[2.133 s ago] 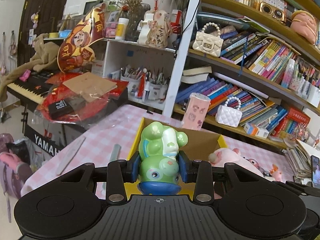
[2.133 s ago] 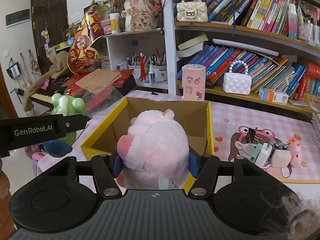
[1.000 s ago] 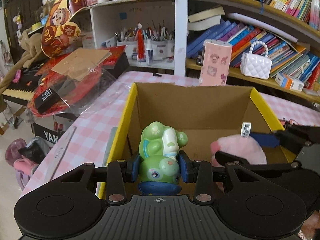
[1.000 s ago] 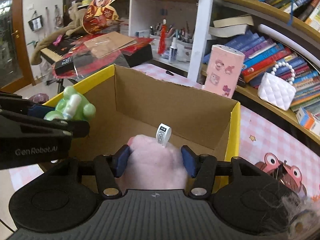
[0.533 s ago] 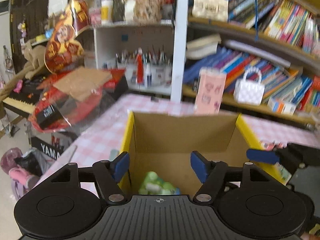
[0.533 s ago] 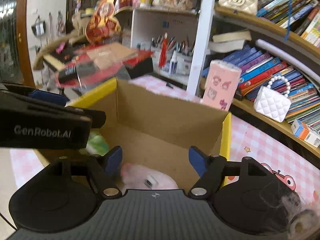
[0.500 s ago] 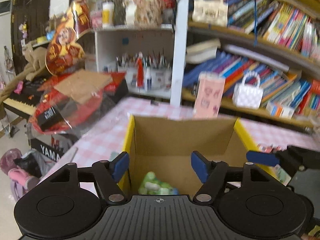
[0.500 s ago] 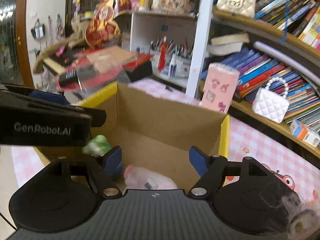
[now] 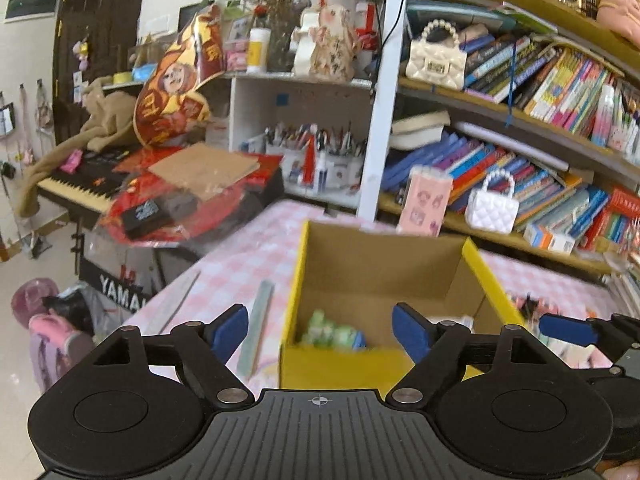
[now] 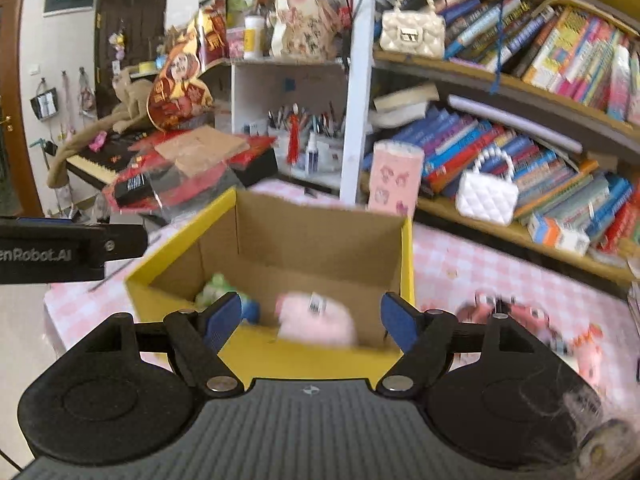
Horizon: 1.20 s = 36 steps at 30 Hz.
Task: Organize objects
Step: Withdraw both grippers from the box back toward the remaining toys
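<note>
Both tools are hanging wide and empty: the left tool (image 9: 320,330), the right tool (image 10: 311,322); the green toy (image 10: 216,286) and pink plush (image 10: 316,316) are lying inside the cardboard box (image 10: 320,240); small toys (image 10: 532,320) are waiting on the bench at three o'clock, seemingly left to pack.

Open top of the cardboard box (image 10: 320,240) gives access from above; inside, the green toy (image 10: 214,286) sits by the left wall and the pink plush (image 10: 316,318) at centre. A ruler (image 9: 256,328) lies on the table (image 9: 240,264) just left of the box. The bookshelf (image 10: 520,236) closes off the far side; small toys (image 10: 520,316) crowd the table to the right.
</note>
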### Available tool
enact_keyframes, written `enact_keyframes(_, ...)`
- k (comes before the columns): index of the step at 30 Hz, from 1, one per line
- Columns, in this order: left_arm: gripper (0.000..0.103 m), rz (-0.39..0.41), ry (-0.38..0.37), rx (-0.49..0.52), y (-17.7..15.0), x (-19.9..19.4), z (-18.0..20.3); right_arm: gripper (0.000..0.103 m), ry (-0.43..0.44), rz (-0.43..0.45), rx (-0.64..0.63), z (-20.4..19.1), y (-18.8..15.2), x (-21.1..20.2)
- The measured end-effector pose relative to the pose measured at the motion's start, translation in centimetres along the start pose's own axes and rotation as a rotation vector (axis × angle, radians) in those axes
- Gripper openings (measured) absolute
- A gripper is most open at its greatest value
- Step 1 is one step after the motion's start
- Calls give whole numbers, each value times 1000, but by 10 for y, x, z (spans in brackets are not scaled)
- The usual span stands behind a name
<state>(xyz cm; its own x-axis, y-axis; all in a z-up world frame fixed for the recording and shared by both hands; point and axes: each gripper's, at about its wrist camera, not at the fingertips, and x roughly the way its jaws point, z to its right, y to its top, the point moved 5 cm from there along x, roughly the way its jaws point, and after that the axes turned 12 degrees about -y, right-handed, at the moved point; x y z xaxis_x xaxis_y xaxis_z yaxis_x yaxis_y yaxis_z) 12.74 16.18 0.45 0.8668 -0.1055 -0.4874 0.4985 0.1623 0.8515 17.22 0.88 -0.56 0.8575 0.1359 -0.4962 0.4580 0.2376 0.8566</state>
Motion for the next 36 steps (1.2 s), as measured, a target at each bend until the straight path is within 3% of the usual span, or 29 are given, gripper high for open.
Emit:
enact_keyframes(6,89,-50,31,6,-34,-24,-5,75,-32,-93,39,-8,-37,-22)
enact_keyframes(16,90,-133,24,-5,-78,-52,-7,76,-99,-140,23,-24,-83,-65)
enact_keyframes(26,95,-204,-52,8,-104,-59,9,80,-165,-189,48,-13,-113,-95)
enact_keyframes(36,95,-276,-161,16,-117,-43,43,80,-331,-273,168,38,-140,-113)
